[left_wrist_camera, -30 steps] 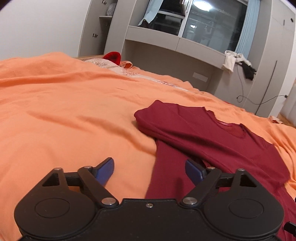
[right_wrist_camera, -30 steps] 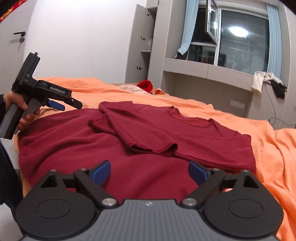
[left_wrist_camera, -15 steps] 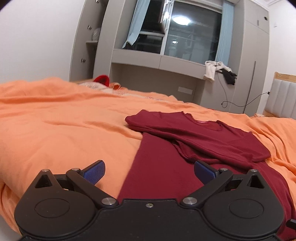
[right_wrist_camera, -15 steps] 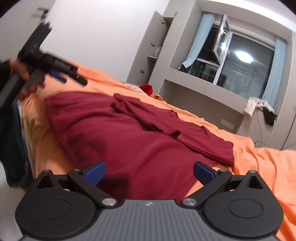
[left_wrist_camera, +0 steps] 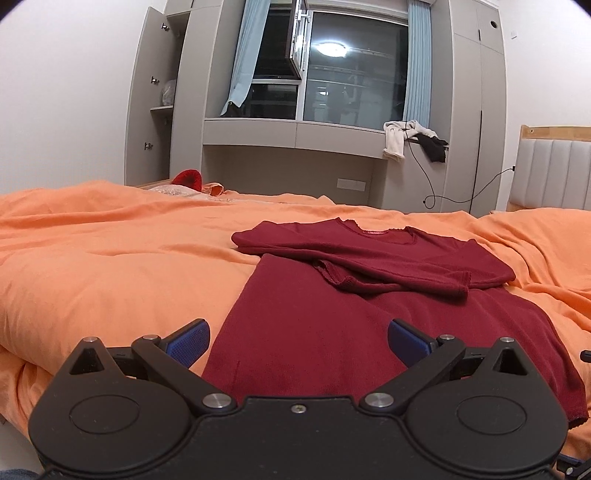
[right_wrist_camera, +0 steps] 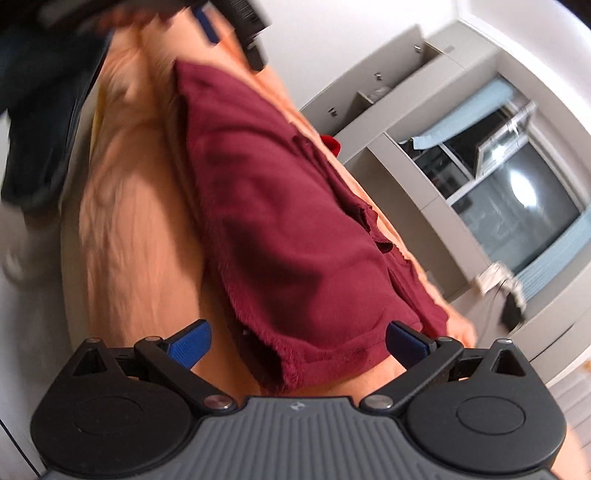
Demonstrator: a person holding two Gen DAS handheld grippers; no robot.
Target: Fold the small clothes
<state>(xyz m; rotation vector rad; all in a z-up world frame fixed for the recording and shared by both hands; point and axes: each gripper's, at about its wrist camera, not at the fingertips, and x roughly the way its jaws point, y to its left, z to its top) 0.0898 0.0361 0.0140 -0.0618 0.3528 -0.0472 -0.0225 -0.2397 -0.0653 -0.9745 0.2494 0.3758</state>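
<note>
A dark red shirt (left_wrist_camera: 369,306) lies flat on the orange bedcover (left_wrist_camera: 110,266), both sleeves folded across its chest and the neckline at the far end. My left gripper (left_wrist_camera: 298,341) is open wide above the shirt's near hem, its blue pads (left_wrist_camera: 188,341) apart and holding nothing. In the tilted, blurred right wrist view the shirt (right_wrist_camera: 295,240) runs diagonally. My right gripper (right_wrist_camera: 297,343) is open, with the shirt's hem corner lying between its fingers but not pinched. The left gripper (right_wrist_camera: 240,26) shows blurred at the top of that view.
A grey wardrobe and window unit (left_wrist_camera: 295,140) stands behind the bed, with clothes (left_wrist_camera: 399,138) on its ledge and a cable hanging down. A red item (left_wrist_camera: 188,179) lies at the bed's far side. A padded headboard (left_wrist_camera: 554,173) is on the right. The person's dark clothing (right_wrist_camera: 37,110) is beside the bed edge.
The left gripper has drawn back to the shirt's near hem and its jaws have widened. The right gripper has rolled sideways and dropped toward the hem corner, and its view is now blurred.
</note>
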